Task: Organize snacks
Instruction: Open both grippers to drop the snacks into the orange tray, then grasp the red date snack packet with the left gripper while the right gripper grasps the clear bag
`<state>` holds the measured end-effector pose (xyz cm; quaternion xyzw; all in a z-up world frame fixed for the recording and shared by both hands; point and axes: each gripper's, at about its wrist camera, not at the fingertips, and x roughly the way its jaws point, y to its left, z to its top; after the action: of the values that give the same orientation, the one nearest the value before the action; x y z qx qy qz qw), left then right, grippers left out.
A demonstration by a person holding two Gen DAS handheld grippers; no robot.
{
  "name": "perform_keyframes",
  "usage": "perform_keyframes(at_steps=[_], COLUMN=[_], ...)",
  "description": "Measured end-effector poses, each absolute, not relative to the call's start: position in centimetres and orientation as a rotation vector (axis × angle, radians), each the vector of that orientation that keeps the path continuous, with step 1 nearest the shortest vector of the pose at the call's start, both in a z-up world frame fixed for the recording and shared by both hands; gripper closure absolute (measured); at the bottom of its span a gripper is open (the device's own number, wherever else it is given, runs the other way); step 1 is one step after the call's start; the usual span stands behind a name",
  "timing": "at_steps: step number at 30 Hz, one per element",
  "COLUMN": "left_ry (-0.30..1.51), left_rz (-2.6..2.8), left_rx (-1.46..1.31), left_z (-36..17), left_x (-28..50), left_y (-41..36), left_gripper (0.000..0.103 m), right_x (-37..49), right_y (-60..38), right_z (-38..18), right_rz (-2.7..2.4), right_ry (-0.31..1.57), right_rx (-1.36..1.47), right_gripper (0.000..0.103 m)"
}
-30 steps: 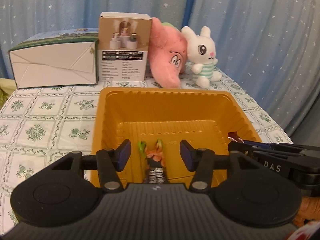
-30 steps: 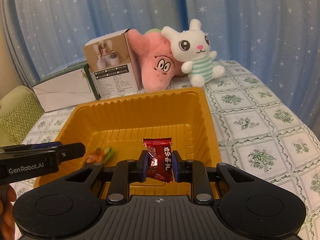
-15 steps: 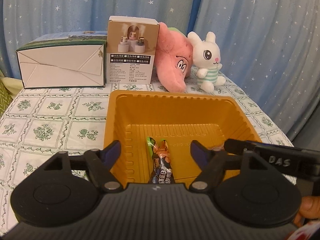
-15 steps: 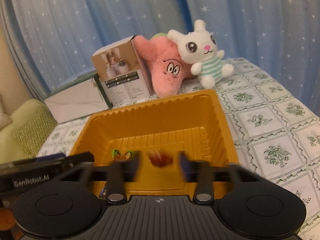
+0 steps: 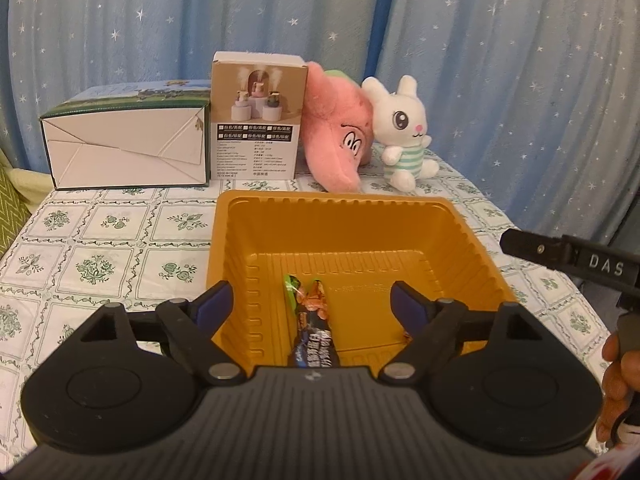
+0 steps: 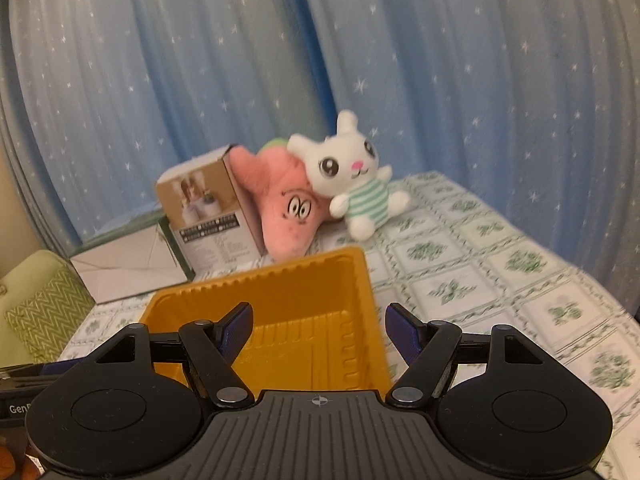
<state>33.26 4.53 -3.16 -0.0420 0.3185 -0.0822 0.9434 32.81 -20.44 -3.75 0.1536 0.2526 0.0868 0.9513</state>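
Observation:
An orange plastic tray (image 5: 340,208) sits on the patterned tablecloth; it also shows in the right wrist view (image 6: 280,280). A dark snack bar with green and orange ends (image 5: 310,320) lies in the tray's near part. A sliver of a red wrapper (image 5: 407,335) shows behind my left gripper's right finger. My left gripper (image 5: 312,304) is open and empty above the tray's near edge. My right gripper (image 6: 318,330) is open and empty, raised above the tray's near right corner. Its side shows at the right of the left wrist view (image 5: 568,258).
At the back stand a white and green carton (image 5: 124,148), a tan product box (image 5: 258,116), a pink plush (image 5: 336,140) and a white bunny plush (image 5: 404,136). Blue starry curtains hang behind. A green cushion (image 6: 44,312) lies off the table's left.
My right gripper opened and let the red candy drop into the tray, then rose and pulled back. My left gripper opened wider and drew back from the snack bar.

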Motion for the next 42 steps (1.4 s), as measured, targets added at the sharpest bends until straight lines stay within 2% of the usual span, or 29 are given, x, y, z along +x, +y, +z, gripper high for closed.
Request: perform_keyframes(at_steps=[14, 25, 33, 42], left_ry=[0.619, 0.627, 0.689, 0.715], left_rz=[-0.174, -0.185, -0.204, -0.221], left_rx=[-0.07, -0.012, 0.024, 0.044], left_z=[-2.9, -4.9, -7.6, -8.4], left_x=[23.9, 14.6, 11.3, 11.6], left_y=[4.0, 3.8, 3.3, 3.5], left_gripper=[0.019, 0.019, 0.025, 0.032], right_x=[24.5, 14.7, 11.1, 10.9], right_y=[-22.5, -21.7, -20.6, -19.0], right_z=[-3.0, -6.5, -8.8, -9.2], right_rz=[0.14, 0.274, 0.354, 0.424], right_ry=[0.517, 0.615, 0.669, 0.677], right_rx=[0.283, 0.189, 0.177, 0.098], right_gripper=[0.03, 0.03, 0.03, 0.03])
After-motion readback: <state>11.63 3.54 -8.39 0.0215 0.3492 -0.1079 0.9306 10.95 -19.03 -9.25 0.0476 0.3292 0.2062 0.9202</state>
